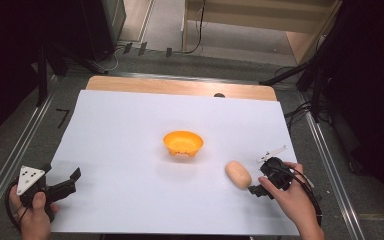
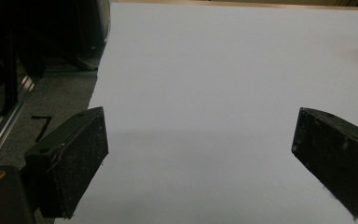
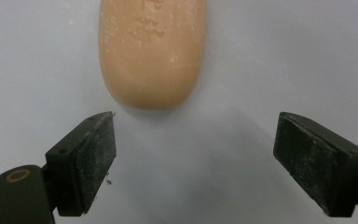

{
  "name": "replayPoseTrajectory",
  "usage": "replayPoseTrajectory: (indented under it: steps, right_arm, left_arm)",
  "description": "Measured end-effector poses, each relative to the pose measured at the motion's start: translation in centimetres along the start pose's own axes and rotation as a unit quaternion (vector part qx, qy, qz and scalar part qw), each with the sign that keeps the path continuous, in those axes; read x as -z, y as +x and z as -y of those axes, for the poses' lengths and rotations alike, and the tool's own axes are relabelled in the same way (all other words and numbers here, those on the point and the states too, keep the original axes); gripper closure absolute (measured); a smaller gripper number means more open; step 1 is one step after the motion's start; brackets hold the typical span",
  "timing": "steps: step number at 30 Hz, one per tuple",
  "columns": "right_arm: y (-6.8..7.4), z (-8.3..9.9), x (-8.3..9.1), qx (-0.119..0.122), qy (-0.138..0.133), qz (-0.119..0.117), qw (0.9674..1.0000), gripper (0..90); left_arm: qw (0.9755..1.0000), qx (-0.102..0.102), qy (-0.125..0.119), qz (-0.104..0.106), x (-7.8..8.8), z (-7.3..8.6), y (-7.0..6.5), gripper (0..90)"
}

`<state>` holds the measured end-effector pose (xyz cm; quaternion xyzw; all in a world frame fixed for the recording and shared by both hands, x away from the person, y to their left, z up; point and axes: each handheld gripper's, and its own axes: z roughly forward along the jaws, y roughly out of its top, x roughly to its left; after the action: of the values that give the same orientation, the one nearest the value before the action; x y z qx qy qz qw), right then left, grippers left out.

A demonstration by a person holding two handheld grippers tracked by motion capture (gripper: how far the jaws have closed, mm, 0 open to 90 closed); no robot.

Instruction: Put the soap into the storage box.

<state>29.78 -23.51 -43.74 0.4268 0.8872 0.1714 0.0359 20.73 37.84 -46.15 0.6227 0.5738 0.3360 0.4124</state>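
The right claw stands released near the worktop's right edge, its jaws wide and lined up on the bread roll just ahead, likely for a grab. The left claw waits released by the near-left corner.

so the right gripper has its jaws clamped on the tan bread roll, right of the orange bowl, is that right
Not quite. The right gripper is open, its jaws apart and just short of the tan bread roll, which lies free on the white sheet; the right gripper view shows this. The roll does lie right of the orange bowl.
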Motion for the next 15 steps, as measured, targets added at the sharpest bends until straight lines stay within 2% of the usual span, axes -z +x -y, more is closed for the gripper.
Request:
replayPoseTrajectory:
  steps: [15]
  right_arm:
    - [1.1,-3.3,-1.8,0.003,0.029,-0.003,0.9996,13.6]
  left_arm:
    - [1.0000,0.001,0.002,-0.002,0.0,0.0,0.0,4.4]
